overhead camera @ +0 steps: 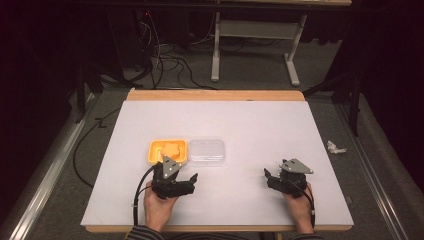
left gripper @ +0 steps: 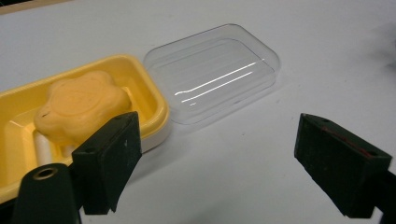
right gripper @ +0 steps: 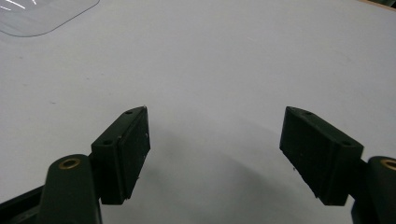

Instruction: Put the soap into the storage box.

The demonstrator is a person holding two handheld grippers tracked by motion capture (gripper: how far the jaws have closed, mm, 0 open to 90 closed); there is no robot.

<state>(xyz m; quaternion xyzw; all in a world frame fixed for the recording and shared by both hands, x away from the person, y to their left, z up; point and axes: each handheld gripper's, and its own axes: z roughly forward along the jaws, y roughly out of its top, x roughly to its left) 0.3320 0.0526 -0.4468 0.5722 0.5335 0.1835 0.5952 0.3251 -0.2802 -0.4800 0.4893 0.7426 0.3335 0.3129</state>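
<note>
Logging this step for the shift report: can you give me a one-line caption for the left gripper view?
Open left gripper facing yellow soap in its yellow dish, clear lid beside it.

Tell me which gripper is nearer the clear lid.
Left. The left gripper sits just below the clear lid, by the yellow dish; the right gripper is farther off to its right.

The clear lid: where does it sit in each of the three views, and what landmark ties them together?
High view: the clear lid lies mid-table, touching the right side of the yellow soap dish.
Left gripper view: upper centre, right of the dish, beyond the open fingers.
Right gripper view: just a corner at the top left edge.
Shared landmark: the white table surface under it.
</note>
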